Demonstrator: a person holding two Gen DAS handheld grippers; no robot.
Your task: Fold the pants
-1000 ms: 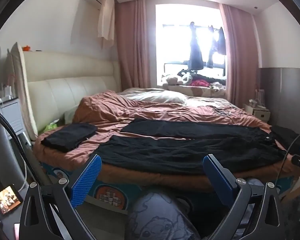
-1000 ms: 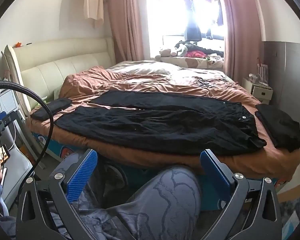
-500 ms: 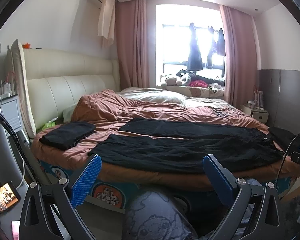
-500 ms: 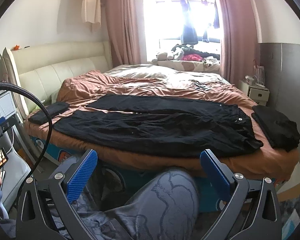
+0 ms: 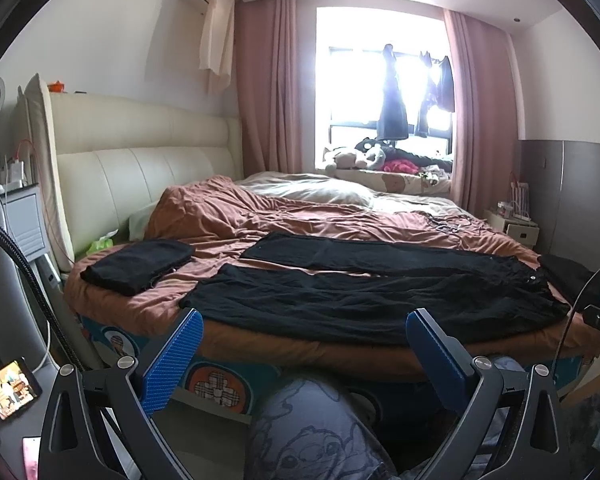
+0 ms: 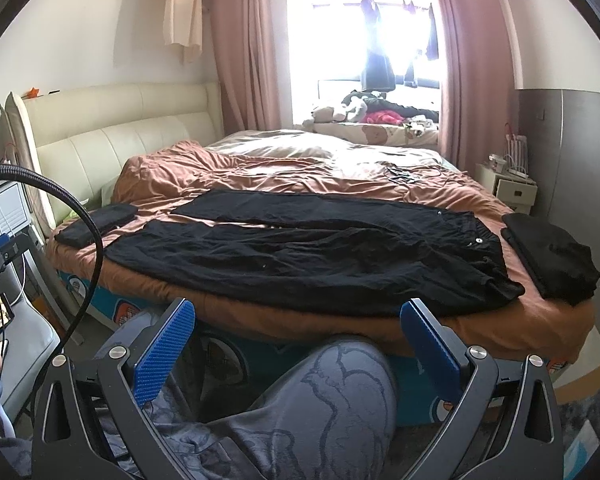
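Bright window light falls across the bed (image 5: 228, 216), and its rust-brown cover carries everything you need. Your black pants (image 6: 300, 256) lie spread flat along the near edge of the bed, both legs running toward the headboard side and parted in a narrow V, waistband with its small buttons toward the foot-end corner. No fold has been made in them yet, so the whole job is still ahead: bring one leg over the other, then double the length.

Your left tool (image 5: 304, 360) and right tool (image 6: 300, 348) both stand wide apart with nothing between the blue pads, held back short of the near edge, above your patterned knee (image 6: 332, 400).

Two dark folded garments sit on the bed: one pile (image 5: 140, 264) near the headboard corner, just past the leg hems, and another pile (image 6: 548, 256) at the foot-end corner, just beside the waistband. Neither touches the pants as far as you can see, but both crowd the ends. A black cable (image 6: 84, 232) loops across the left of the right wrist view.
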